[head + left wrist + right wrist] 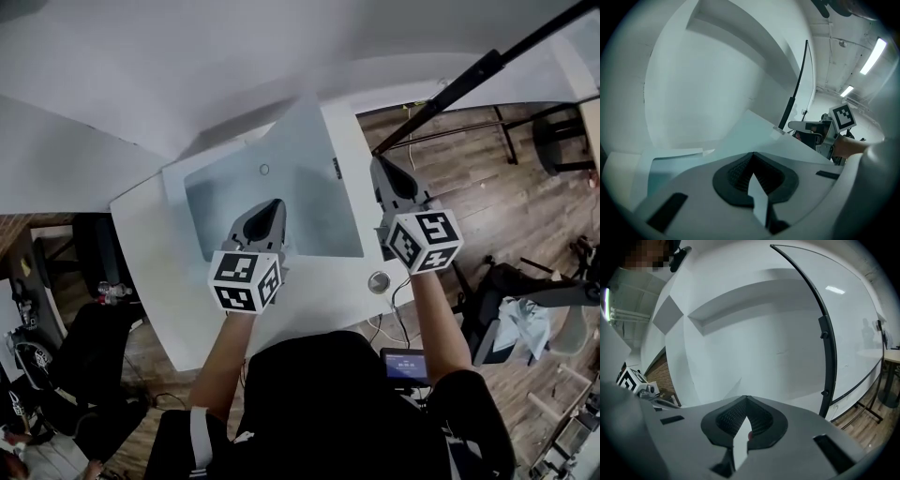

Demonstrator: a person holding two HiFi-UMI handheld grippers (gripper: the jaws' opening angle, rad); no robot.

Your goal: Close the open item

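A silver laptop [281,202] lies on the white table [150,234], with the back of its lid and a small round logo [263,169] facing up. The lid's far right corner looks raised, and I cannot tell how far it stands off the base. My left gripper [274,208] hovers over the laptop's near part with its jaws shut and empty; in the left gripper view [752,157] the pale lid [754,129] slopes away just past the tips. My right gripper [379,167] is shut and empty, off the laptop's right side at the table's edge, facing the white wall [754,333].
A black pole [469,80] slants across the upper right, close to the right gripper [746,399]. A round cap [379,281] sits in the table near its front right corner. Black chairs [94,253] stand at the left, with wooden floor and more furniture [525,309] at the right.
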